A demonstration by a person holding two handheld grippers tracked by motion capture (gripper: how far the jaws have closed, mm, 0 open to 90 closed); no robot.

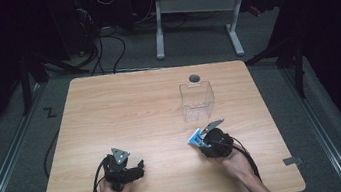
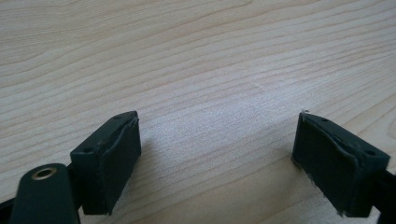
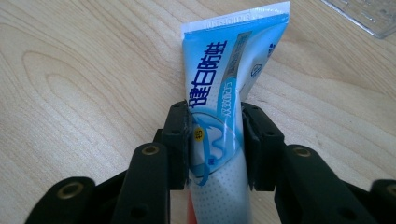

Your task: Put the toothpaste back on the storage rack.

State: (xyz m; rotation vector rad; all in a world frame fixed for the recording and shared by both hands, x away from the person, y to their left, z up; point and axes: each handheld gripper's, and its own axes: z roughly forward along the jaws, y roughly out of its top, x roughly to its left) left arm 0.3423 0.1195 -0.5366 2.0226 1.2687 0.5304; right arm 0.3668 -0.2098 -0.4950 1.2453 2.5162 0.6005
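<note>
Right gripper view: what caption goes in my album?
The right tool pinches a blue toothpaste tube above the wooden table.

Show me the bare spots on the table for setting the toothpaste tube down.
Bare wood spans the table left of the clear box, and between the left gripper and right gripper. It is tight between the box and the toothpaste tube.

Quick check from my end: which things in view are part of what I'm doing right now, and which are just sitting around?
In the job:
- tube, clamped in the right claw
- clear box, standing just beyond the tube, likely where it goes

Lying about:
- left claw, open over bare table, holding nothing
- desk frame on the floor behind
</note>
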